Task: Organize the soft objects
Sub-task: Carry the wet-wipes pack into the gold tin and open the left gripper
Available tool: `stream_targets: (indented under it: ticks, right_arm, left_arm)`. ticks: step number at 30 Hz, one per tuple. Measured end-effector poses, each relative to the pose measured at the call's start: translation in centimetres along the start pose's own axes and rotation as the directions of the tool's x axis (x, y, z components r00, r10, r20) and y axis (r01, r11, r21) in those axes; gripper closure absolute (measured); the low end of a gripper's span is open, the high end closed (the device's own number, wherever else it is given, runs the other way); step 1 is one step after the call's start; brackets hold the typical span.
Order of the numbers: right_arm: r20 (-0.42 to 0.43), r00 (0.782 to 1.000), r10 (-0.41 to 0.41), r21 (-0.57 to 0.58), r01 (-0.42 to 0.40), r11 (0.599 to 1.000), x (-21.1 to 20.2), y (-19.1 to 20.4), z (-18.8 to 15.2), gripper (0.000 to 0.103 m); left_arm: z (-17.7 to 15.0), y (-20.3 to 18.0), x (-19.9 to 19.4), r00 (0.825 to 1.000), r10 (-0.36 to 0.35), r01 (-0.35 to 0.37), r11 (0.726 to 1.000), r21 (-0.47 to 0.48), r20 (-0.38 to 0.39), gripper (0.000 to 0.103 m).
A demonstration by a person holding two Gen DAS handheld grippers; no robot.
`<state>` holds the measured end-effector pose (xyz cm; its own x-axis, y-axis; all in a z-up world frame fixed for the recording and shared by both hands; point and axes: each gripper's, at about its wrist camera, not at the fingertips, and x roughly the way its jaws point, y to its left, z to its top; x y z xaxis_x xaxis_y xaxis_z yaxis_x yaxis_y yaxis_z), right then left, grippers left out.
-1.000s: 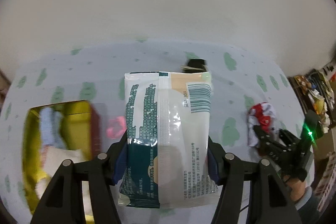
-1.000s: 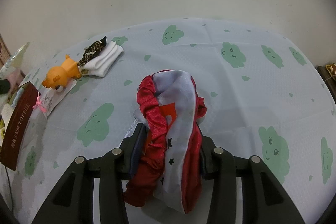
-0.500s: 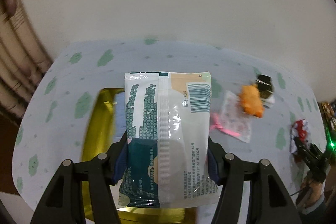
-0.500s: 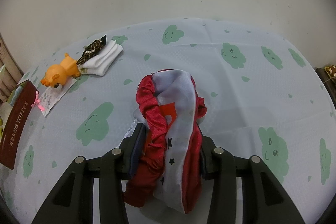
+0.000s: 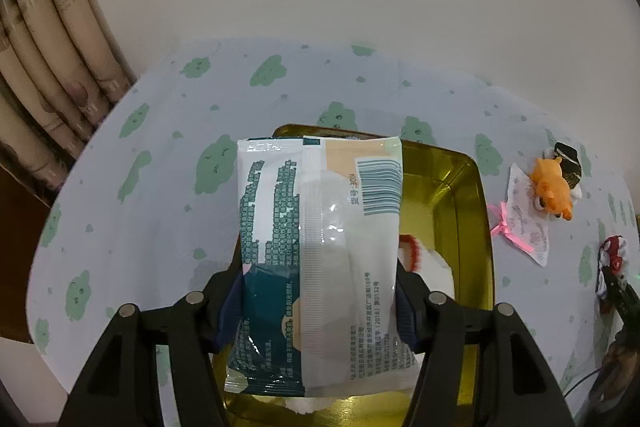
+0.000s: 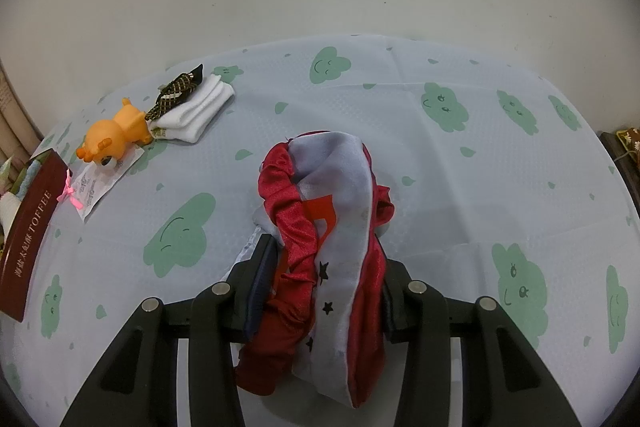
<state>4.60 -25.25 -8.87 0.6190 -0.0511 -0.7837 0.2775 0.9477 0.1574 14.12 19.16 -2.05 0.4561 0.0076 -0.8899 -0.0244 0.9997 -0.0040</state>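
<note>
1. The left gripper (image 5: pixel 320 303) is clenched on a sealed packet (image 5: pixel 320 247), its pads pressed to the packet's two long edges. The packet hangs above an open gold tin (image 5: pixel 468 211) and covers most of the tin's inside.
2. Inside the tin, only scraps show past the packet: something white with a red fringe (image 5: pixel 416 255) on the right, and a white edge below. What they are cannot be made out.
3. The right gripper (image 6: pixel 320 279) is clenched on a bundle of red and grey cloth (image 6: pixel 332 227) with small black stars. The cloth hides both pads and droops out of the bottom of the view, so its lower end is cut off.
4. From the right wrist view, the tin shows only as a dark red side (image 6: pixel 28 239) lettered TOFFEE, cut off at the left edge.
5. On the cloud-print tablecloth (image 6: pixel 460 167), an orange toy animal (image 6: pixel 116 139) lies on a clear bag with a pink bow (image 6: pixel 96 187), touching folded white socks (image 6: pixel 196 111) under a black-and-gold piece.
6. Far right in the left wrist view, the right gripper is small and partly cut off.
</note>
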Motion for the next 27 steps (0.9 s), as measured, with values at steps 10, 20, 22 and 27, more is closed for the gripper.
stream_targets:
  ticks: [10, 20, 22, 27]
  right_arm:
    - [0.000, 1.000, -0.001, -0.001, 0.001, 1.000, 0.0, 0.2, 0.0, 0.062]
    - [0.000, 1.000, -0.004, -0.002, 0.004, 1.000, 0.1, 0.2, 0.0, 0.061]
    - [0.000, 1.000, -0.005, -0.003, 0.005, 1.000, 0.1, 0.1, 0.0, 0.061]
    - [0.000, 1.000, -0.006, -0.004, 0.006, 1.000, 0.1, 0.0, -0.1, 0.060]
  left_arm:
    - [-0.7, 0.6, 2.1, 0.996, -0.054, 0.056, 0.998, 0.016, -0.072, 0.037]
    - [-0.5, 0.7, 1.5, 0.989, -0.073, 0.077, 0.997, 0.028, -0.125, 0.037]
    - [-0.5, 0.7, 1.6, 0.989, -0.075, 0.080, 0.996, 0.036, -0.128, 0.036]
    - [-0.7, 1.1, 2.2, 0.982, -0.089, 0.091, 0.996, 0.007, -0.167, 0.034]
